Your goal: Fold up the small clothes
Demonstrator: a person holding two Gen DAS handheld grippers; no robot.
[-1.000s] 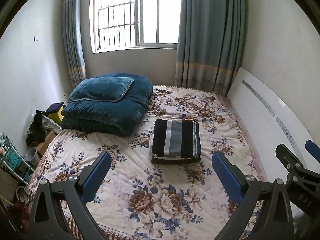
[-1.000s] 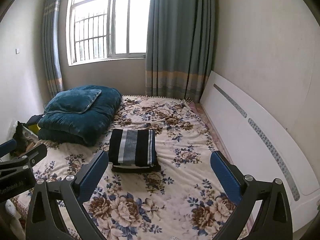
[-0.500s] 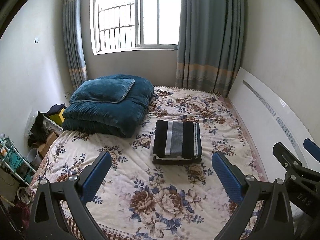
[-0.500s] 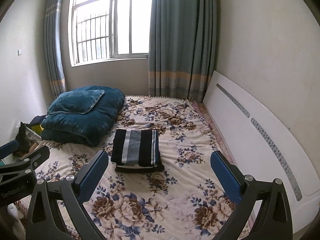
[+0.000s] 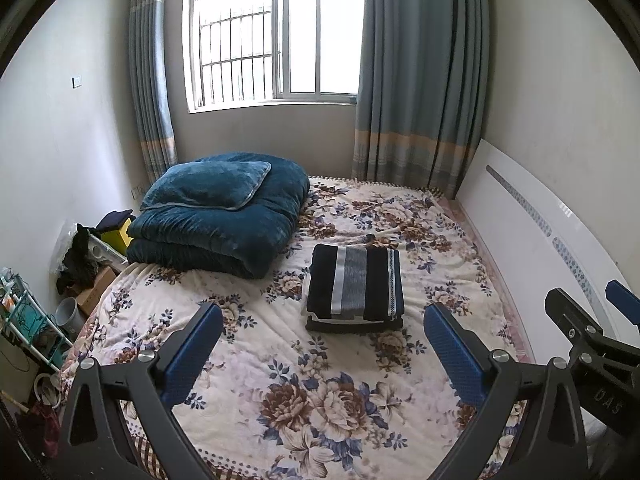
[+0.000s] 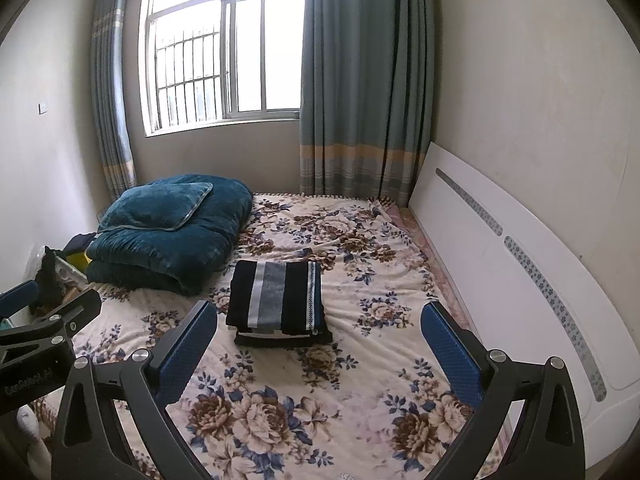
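Note:
A folded dark garment with grey and white stripes (image 5: 355,287) lies flat in the middle of the floral bedspread (image 5: 312,392); it also shows in the right wrist view (image 6: 280,300). My left gripper (image 5: 324,344) is open and empty, held above the near part of the bed, well short of the garment. My right gripper (image 6: 318,340) is open and empty, at about the same distance. Each gripper shows at the edge of the other's view: the right one (image 5: 600,332) and the left one (image 6: 44,320).
A folded teal quilt with a pillow on top (image 5: 220,216) sits at the bed's far left. A white headboard (image 6: 520,280) runs along the right side. Clutter and a small rack (image 5: 36,320) stand on the floor at the left. A window and curtains are behind.
Both grippers have drawn back and up slightly; the garment sits a little lower and farther in both views. The garment itself has not moved.

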